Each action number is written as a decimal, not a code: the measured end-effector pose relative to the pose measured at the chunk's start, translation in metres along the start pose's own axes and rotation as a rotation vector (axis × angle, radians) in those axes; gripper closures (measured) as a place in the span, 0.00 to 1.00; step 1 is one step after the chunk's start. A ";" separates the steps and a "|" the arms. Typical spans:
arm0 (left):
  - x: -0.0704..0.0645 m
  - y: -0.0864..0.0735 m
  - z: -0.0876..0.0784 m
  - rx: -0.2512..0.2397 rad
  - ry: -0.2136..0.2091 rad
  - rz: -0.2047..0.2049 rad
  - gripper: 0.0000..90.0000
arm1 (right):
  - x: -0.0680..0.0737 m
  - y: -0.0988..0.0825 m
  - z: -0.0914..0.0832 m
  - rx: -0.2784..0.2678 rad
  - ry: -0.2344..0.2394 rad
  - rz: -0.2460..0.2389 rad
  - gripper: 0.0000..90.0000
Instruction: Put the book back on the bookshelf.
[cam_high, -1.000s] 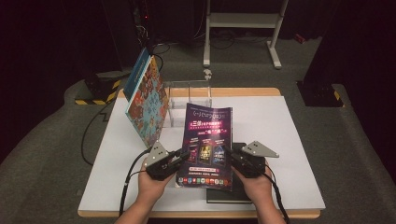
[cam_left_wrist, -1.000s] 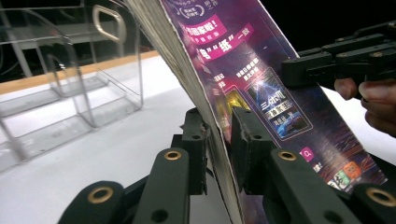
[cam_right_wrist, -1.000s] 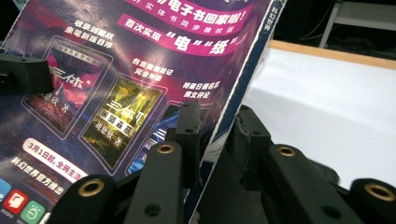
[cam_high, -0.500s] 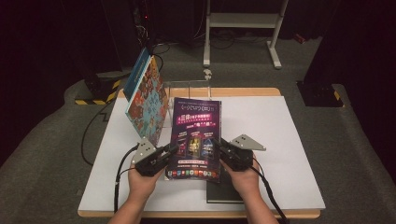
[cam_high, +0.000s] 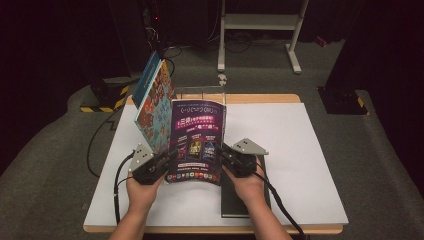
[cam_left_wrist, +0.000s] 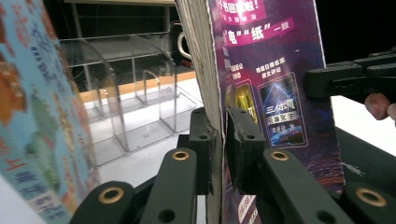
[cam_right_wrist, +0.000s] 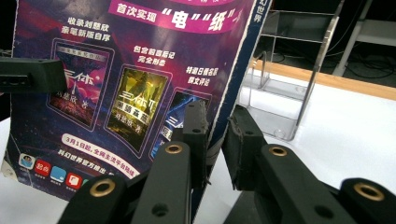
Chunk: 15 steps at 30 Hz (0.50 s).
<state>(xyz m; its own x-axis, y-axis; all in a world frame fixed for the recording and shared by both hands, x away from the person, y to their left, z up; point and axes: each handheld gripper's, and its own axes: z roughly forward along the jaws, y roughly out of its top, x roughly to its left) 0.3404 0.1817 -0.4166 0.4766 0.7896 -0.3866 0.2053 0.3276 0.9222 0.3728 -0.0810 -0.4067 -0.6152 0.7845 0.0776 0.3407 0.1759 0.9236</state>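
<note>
Two hands rise from the near edge of the counter (cam_high: 300, 150), each carrying one gripper, and between the two grippers one purple magazine (cam_high: 196, 142) stands nearly upright, its lower edge curling just above the white surface. The left gripper (cam_high: 167, 159) points inward to the right, its jaws having just been closing and now clamped on the magazine's left edge, pages pinched between the pads (cam_left_wrist: 204, 140). The right gripper (cam_high: 225, 152) points inward to the left, mirroring it; its jaws, also just closing, grip the right edge (cam_right_wrist: 233, 84). Both wrists sit low and level, knuckles outward. Beneath the right hand (cam_high: 249, 185) lies one dark flat book (cam_high: 235, 202) on the counter. Beyond the left jaws one colourful picture book (cam_high: 155, 107) leans upright, just beside the magazine. Farther off, behind both jaws, stands one clear acrylic rack (cam_left_wrist: 135, 93) with several dividers, near the counter's far edge.
</note>
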 end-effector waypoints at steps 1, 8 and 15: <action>0.001 0.000 0.000 -0.005 0.004 -0.003 0.90 | 0.001 0.001 0.002 -0.002 0.001 -0.001 0.88; 0.007 -0.001 0.005 -0.014 0.022 -0.002 0.90 | 0.002 0.004 0.012 -0.004 -0.008 0.003 0.88; 0.012 -0.007 0.012 -0.007 0.035 0.012 0.90 | 0.000 0.003 0.023 0.009 -0.027 0.006 0.88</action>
<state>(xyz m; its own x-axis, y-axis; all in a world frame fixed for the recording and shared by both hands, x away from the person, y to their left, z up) 0.3552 0.1827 -0.4274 0.4487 0.8111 -0.3752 0.1941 0.3214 0.9268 0.3905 -0.0671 -0.4131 -0.5935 0.8015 0.0729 0.3513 0.1765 0.9195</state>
